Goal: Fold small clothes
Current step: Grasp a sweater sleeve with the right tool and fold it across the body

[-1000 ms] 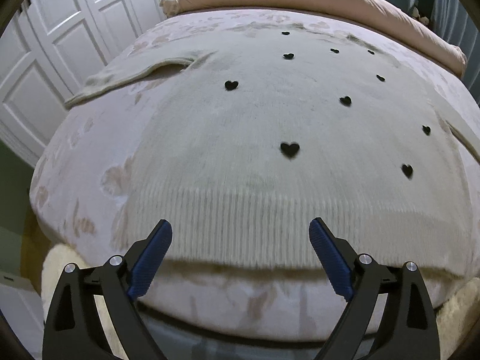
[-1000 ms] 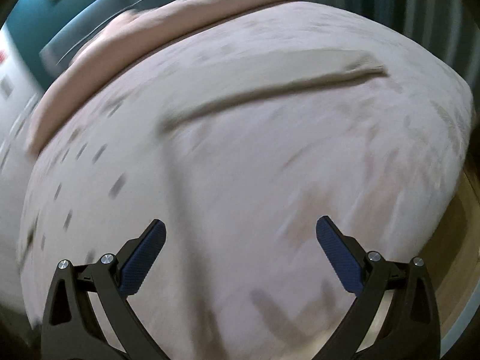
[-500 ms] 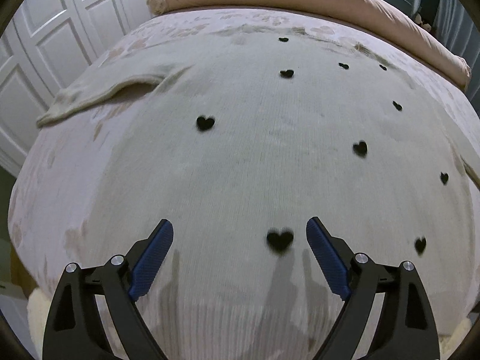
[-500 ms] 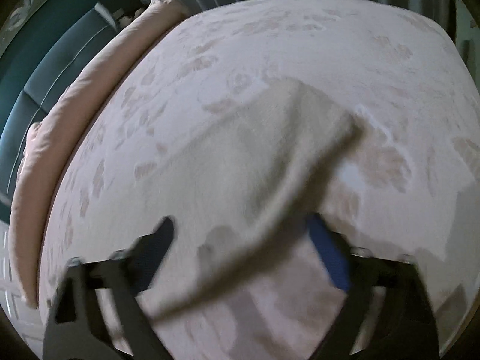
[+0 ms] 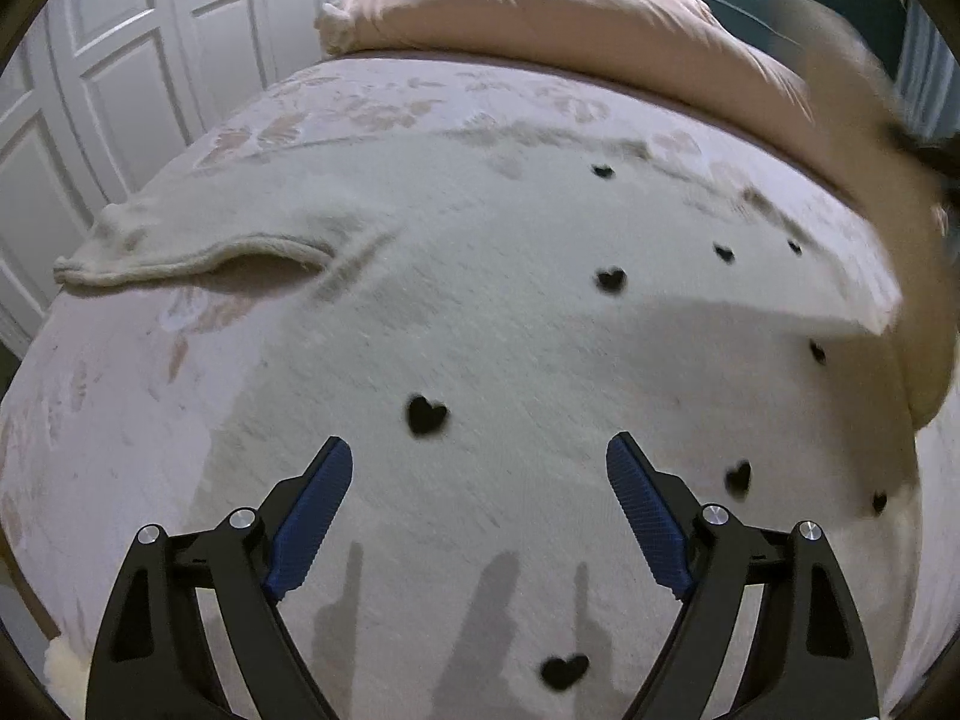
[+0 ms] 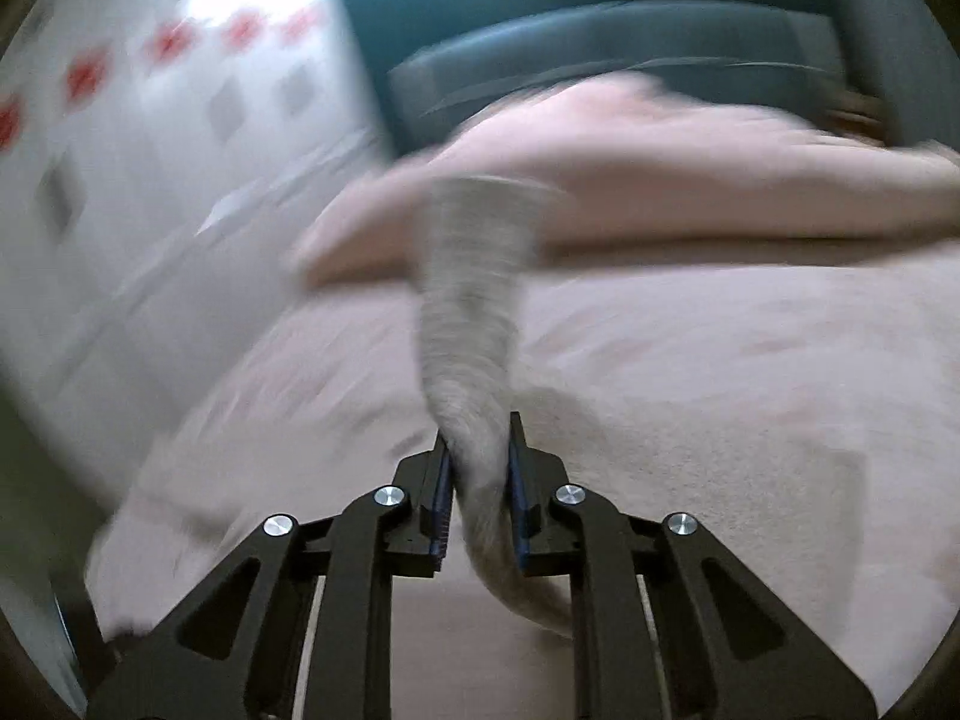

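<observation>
The right gripper (image 6: 478, 468) is clamped tight on a sleeve (image 6: 468, 312) of the sweater: the knit passes between its two blue pads, a short tail curling out below them toward the bottom of the frame and the rest rising up the middle of the picture to a ribbed cuff. That view is heavily blurred. Behind the sleeve lies the bed (image 6: 720, 396) with its pale patterned cover, a pink pillow (image 6: 690, 180) across the centre, a teal headboard (image 6: 600, 30) along the top and a white wall at the left.

The left gripper (image 5: 480, 480) stands wide open at the bottom of its frame, holding nothing, its blue pads (image 5: 312, 510) poised over the body of the sweater (image 5: 480, 330). Whether they touch the knit cannot be told. The cream sweater, dotted with small black hearts (image 5: 426, 414), is spread flat over most of the bed (image 5: 108, 396). One heart sits just above and between the pads. The sweater's other sleeve (image 5: 180, 252) lies flat toward the middle left of the frame, ending near the bed's edge. At the right edge, part of the sweater is lifted off the cover, and its blurred fabric runs up toward the upper right corner. The pink pillow (image 5: 540, 18) lies across the top of the frame, with white panelled doors (image 5: 120, 60) at the upper left.
</observation>
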A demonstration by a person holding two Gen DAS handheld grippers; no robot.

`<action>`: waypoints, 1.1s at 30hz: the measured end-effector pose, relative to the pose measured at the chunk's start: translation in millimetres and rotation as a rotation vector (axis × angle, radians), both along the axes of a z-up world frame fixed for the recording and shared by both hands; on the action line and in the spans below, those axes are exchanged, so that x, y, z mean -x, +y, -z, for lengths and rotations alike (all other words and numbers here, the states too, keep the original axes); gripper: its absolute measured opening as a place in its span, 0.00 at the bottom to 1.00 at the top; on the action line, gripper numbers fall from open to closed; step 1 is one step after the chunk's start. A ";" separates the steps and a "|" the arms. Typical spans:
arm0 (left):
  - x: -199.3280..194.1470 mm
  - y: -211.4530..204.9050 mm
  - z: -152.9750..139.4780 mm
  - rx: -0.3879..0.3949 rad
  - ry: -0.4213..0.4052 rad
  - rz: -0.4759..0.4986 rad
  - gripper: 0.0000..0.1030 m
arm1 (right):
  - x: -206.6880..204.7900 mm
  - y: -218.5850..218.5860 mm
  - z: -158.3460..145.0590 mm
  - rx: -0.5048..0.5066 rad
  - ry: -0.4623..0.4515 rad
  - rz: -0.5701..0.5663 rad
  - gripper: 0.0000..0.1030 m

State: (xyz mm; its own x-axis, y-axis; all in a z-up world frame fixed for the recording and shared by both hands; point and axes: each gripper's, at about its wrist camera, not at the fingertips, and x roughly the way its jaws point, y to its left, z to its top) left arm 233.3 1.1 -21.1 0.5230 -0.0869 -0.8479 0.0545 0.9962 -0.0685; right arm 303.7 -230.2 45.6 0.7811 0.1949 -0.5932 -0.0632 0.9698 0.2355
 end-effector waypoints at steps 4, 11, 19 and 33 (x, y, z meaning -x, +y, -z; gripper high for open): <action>-18.6 17.4 1.2 0.037 0.018 -0.017 0.82 | -23.3 91.3 80.5 0.126 0.170 -0.108 0.26; -76.9 40.3 20.2 0.296 0.112 -0.047 0.82 | 56.3 46.8 95.1 -0.032 0.206 0.050 0.45; -122.3 24.0 39.6 0.435 0.158 -0.144 0.84 | 121.7 -73.6 110.8 -0.298 0.242 0.343 0.60; -157.7 -33.3 -33.1 0.437 -0.153 0.037 0.05 | 126.7 -131.4 72.9 -0.464 -0.080 0.507 0.05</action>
State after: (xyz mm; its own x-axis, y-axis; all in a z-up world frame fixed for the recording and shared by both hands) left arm 391.0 -32.1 12.0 0.6293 -0.4395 -0.6409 0.1314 0.8730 -0.4696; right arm 176.9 -361.6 -27.3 0.8806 0.0136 -0.4737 0.3373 0.6842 0.6466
